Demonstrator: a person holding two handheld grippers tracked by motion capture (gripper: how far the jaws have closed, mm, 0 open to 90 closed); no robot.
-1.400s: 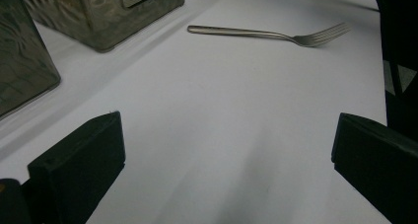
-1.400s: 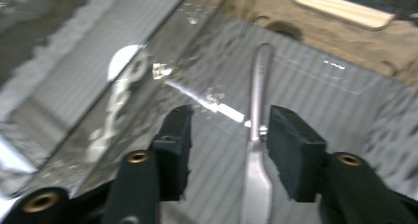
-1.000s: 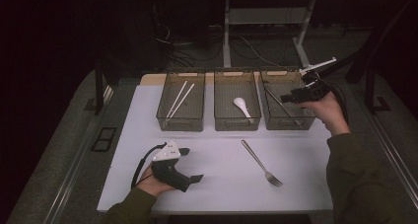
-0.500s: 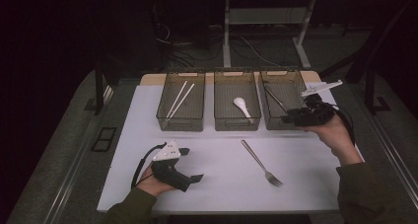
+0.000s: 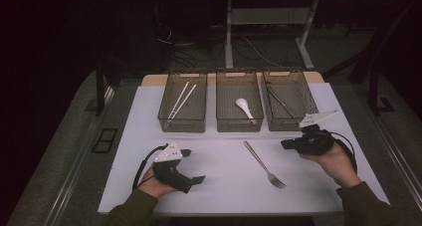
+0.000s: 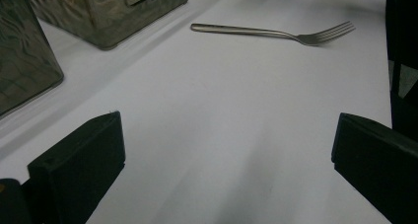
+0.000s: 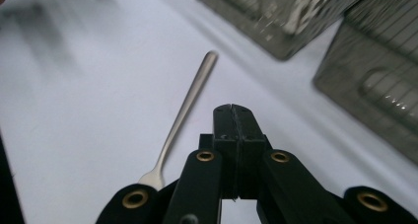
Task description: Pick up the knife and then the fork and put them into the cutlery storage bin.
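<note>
A metal fork [image 5: 263,165] lies on the white table top [image 5: 219,186] between my two grippers, tines toward the front edge. My left gripper [image 5: 195,165] rests at the front left with its jaws wide apart and nothing between them; the left gripper view has the fork [image 6: 271,32] well ahead of this gripper [image 6: 226,140]. My right gripper [image 5: 284,145] hovers low just right of the fork's handle and points left. Its jaws have just been closing and now meet with nothing in them. The right gripper view has that gripper [image 7: 231,108] shut, with the fork [image 7: 187,105] to its left.
Three clear bins stand in a row at the back. The left bin [image 5: 164,117] holds chopsticks [image 5: 180,102], the middle bin [image 5: 223,121] a white spoon [image 5: 244,106], and the right bin [image 5: 308,104] a dark utensil [image 5: 277,100]. Bare table top surrounds the fork.
My right hand came from over the right bin toward the front and down to the table beside the fork, its jaws closing. The left hand stayed put.
</note>
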